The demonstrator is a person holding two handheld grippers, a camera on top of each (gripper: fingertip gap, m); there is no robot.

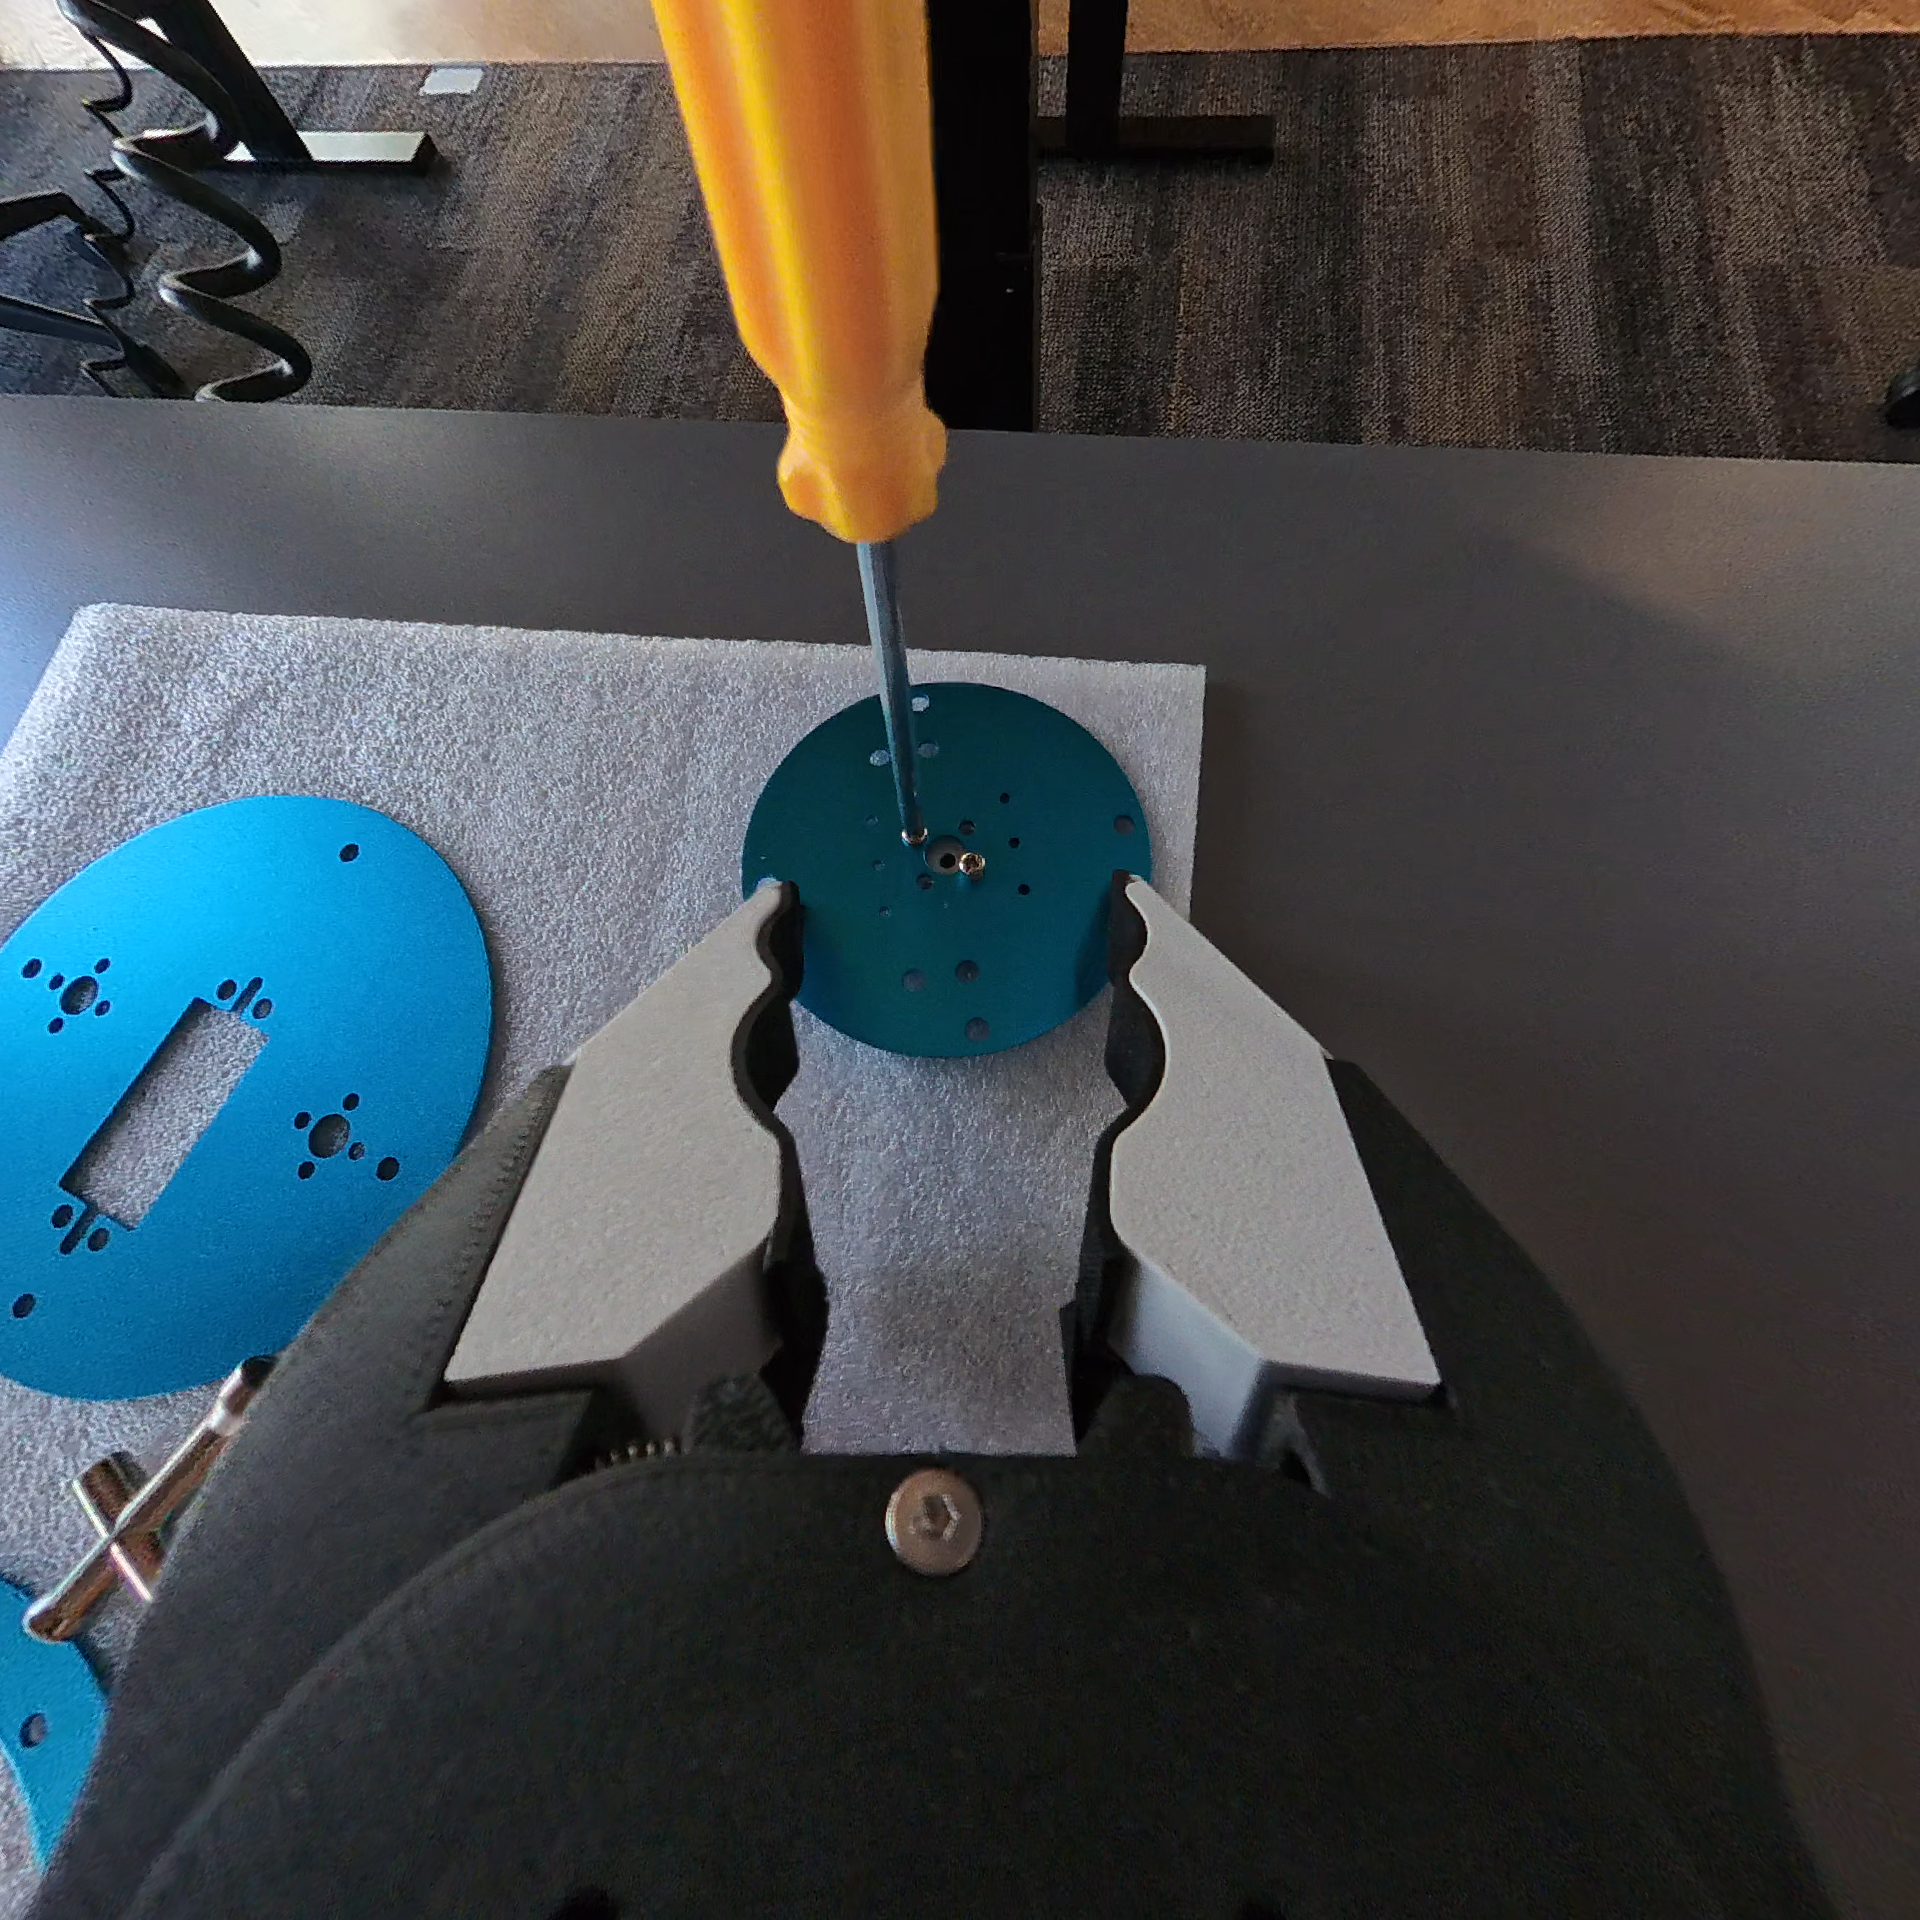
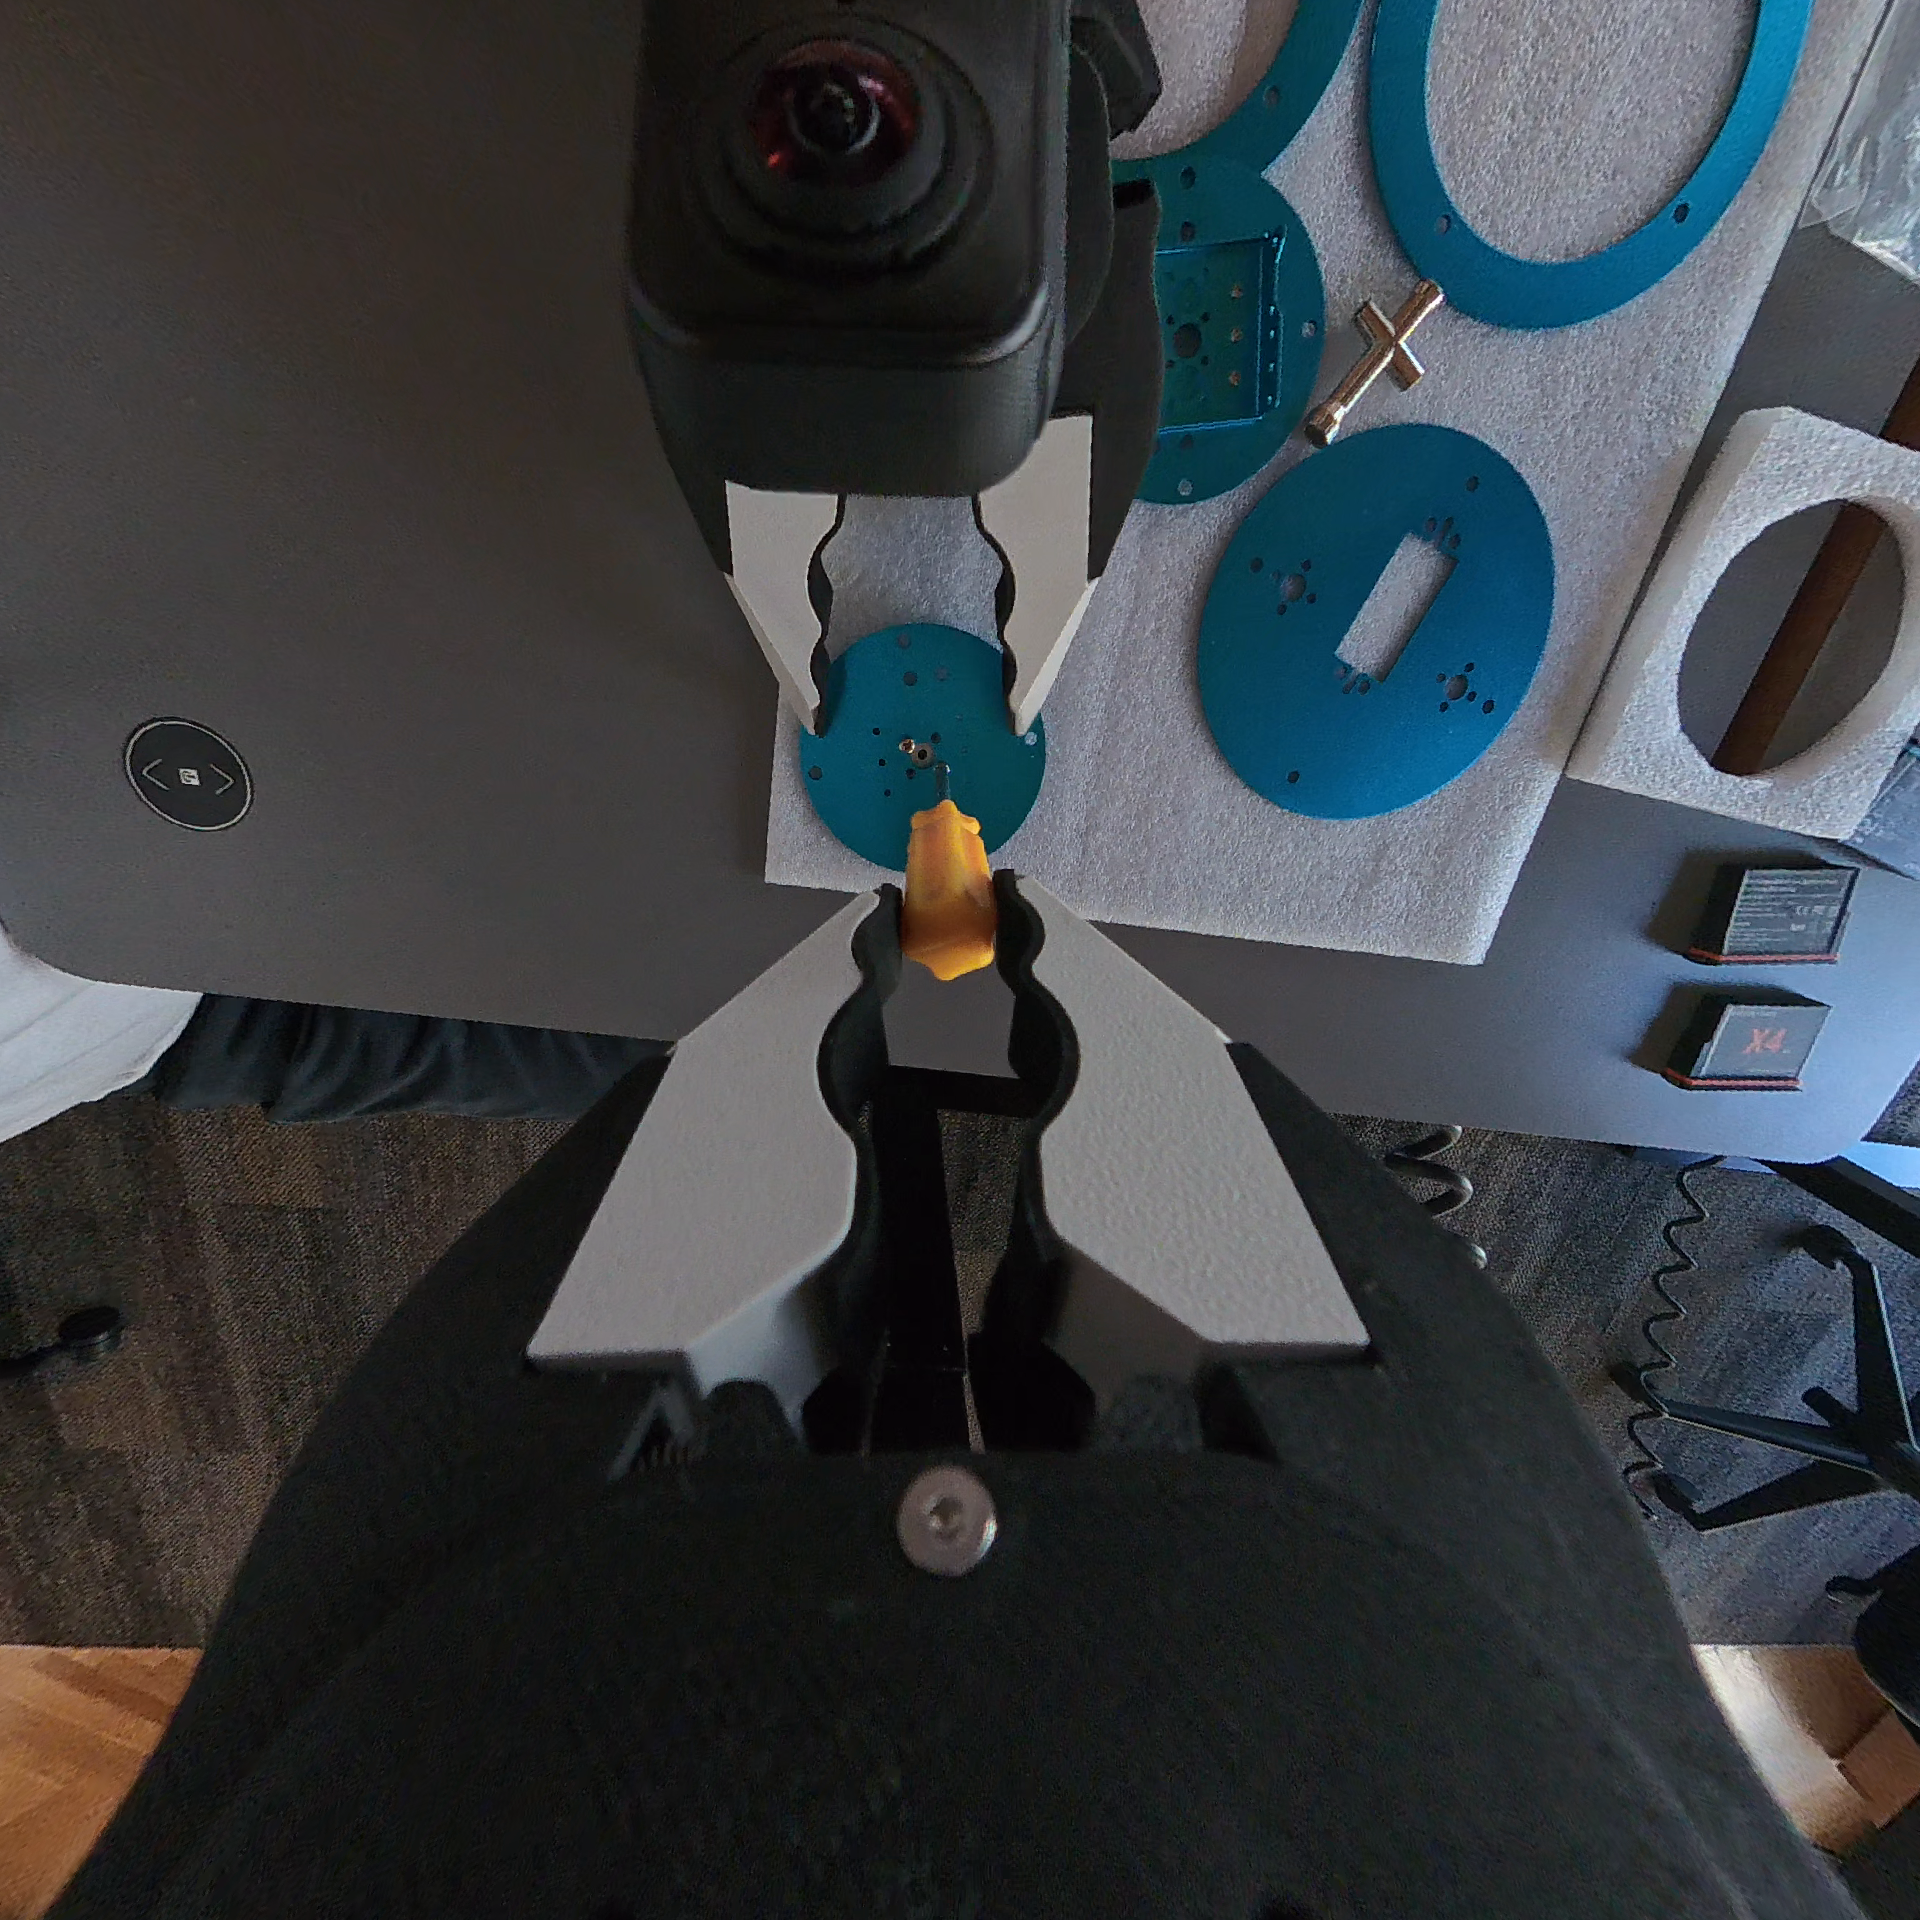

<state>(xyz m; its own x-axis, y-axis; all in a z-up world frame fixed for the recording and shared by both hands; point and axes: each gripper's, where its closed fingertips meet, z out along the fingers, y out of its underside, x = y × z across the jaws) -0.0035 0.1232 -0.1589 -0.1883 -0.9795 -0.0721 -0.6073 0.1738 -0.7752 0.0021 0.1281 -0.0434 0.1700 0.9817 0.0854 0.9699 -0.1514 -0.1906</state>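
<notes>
A small round blue disc with several holes lies on a white foam sheet. My left gripper is open, and its fingertips rest on the disc's left and right rims. It also shows in the right wrist view, over the disc. My right gripper is shut on the orange handle of a screwdriver. The screwdriver stands nearly upright with its tip on a small screw beside the disc's centre hole. A second screw sits just right of that hole.
A large blue oval plate with a rectangular cutout, a metal cross wrench, blue rings and a blue bracket plate lie on the foam. A foam block and two small black boxes stand at the right. The grey table's edge is just beyond the disc. My right fingertips sit around 12 centimetres from my left ones. The large blue oval plate sits 12 centimetres or so from the ends of my left fingers.
</notes>
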